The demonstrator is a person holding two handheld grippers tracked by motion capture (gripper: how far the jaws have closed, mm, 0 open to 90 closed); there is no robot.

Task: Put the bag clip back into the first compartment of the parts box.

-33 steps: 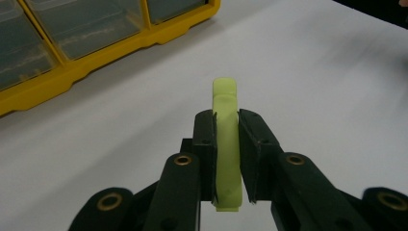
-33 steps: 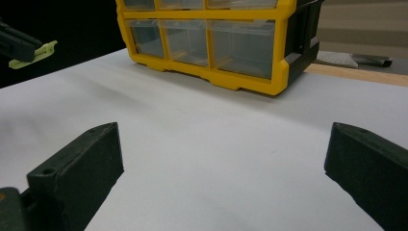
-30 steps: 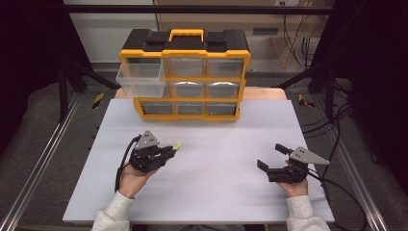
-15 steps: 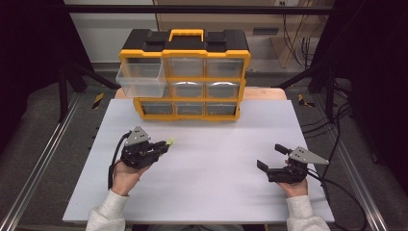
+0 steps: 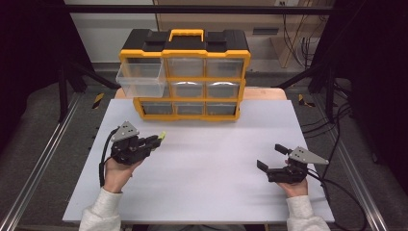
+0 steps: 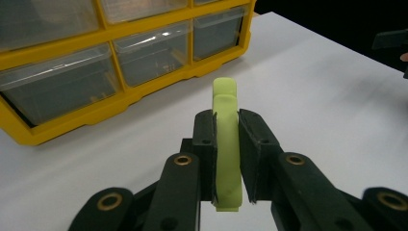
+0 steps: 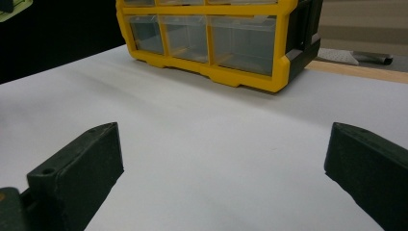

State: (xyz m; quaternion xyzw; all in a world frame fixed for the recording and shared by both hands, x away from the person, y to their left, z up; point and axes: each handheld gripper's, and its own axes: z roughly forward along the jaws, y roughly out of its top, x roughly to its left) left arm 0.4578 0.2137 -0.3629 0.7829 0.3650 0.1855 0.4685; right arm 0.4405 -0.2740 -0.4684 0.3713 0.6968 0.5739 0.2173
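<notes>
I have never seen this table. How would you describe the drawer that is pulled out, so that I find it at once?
Look at the yellow and black organizer standing at the far edge of the white table. It has three rows of three clear drawers. The one you want is the top-left drawer in the high view: it alone juts forward out of the yellow frame, while its neighbours sit flush.

The left claw [image 5: 155, 140] (gripping a green piece [image 6: 226, 144]) has drifted left.

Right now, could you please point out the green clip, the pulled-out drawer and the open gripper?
green clip [image 6: 226, 144], left gripper view, its middle between the jaws.
pulled-out drawer [image 5: 139, 82], high view, its clear front wall.
right gripper [image 5: 272, 158], high view, between its fingertips.
</notes>
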